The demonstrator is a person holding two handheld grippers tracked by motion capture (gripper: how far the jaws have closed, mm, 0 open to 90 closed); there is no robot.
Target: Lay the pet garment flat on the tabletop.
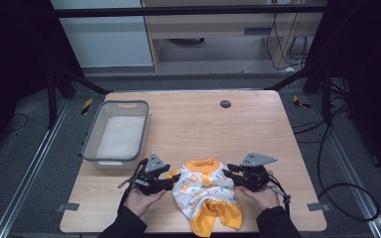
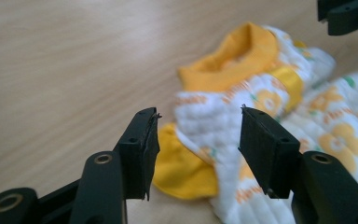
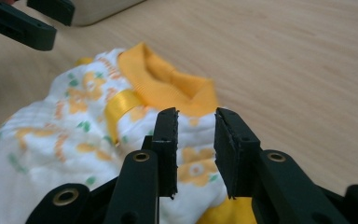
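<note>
A small white quilted garment (image 1: 204, 188) with orange print, an orange collar and orange cuffs lies crumpled near the front edge of the wooden table (image 1: 258, 129). My left gripper (image 1: 175, 179) sits at the garment's left edge. In the left gripper view this gripper (image 2: 198, 119) is open, and an orange cuff (image 2: 182, 170) and white cloth (image 2: 214, 126) lie between and beyond its jaws, unpressed. My right gripper (image 1: 229, 172) is at the garment's right edge. In the right gripper view it (image 3: 196, 116) is open by a narrow gap above the printed cloth (image 3: 74, 126), near the orange collar (image 3: 168, 81).
A grey plastic basket (image 1: 92, 136) stands on the table's left side, just behind the left gripper. A small black round disc (image 1: 225, 103) lies near the far edge. Bare wood stretches behind and to the right of the garment. Cables trail on the floor at the right.
</note>
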